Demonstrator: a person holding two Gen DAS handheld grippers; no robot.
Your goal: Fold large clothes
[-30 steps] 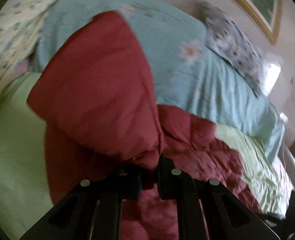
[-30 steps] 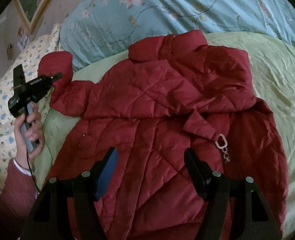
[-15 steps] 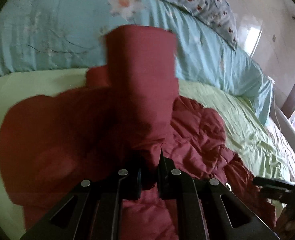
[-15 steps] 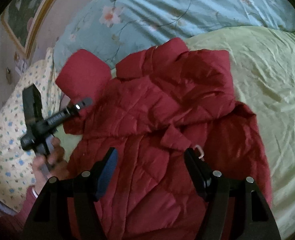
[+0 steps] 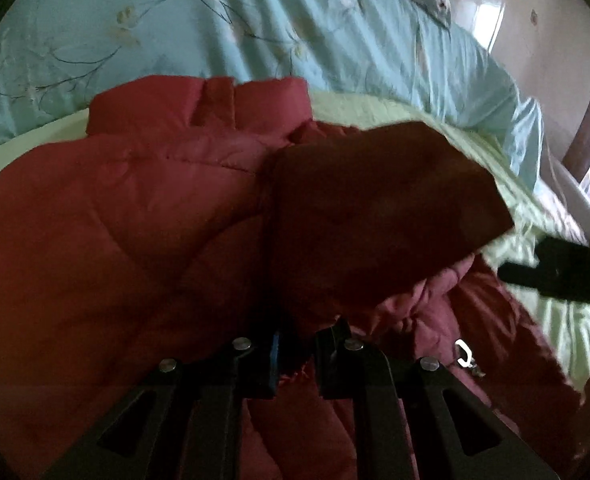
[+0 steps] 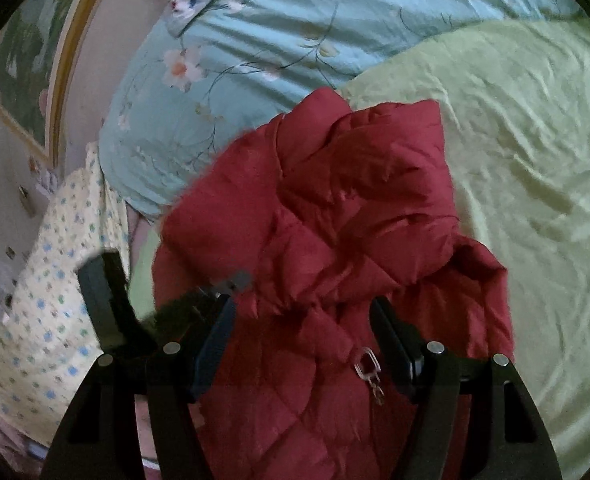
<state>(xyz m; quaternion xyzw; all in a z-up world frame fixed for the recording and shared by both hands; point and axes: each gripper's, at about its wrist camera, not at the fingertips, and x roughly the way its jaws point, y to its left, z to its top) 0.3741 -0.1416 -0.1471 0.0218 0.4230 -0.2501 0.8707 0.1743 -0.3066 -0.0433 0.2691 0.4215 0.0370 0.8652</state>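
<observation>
At the far left of the right wrist view, a yellow dotted pillow [image 6: 51,300] leans by the wall under a framed picture [image 6: 23,76]. Next to it the left gripper [image 6: 231,284] reaches in over the jacket's edge. In its own view, the left gripper [image 5: 299,348] has its jaws closed tight on a fold of the red quilted jacket [image 5: 135,216], with the sleeve [image 5: 383,216] lifted and draped toward the right over the jacket body. The jacket [image 6: 335,240] lies on a pale green sheet [image 6: 535,160], its collar pointing at the light blue floral duvet [image 6: 255,40] bunched behind it. A metal zipper pull [image 6: 369,368] rests on the jacket front. The right gripper [image 6: 303,344] hovers above the jacket's lower front with its jaws wide apart, holding nothing; the zipper pull sits between its fingers [image 6: 395,340]. At the right edge of the left wrist view, the right gripper [image 5: 555,264] shows as a dark blurred shape over the sheet [image 5: 535,208].
</observation>
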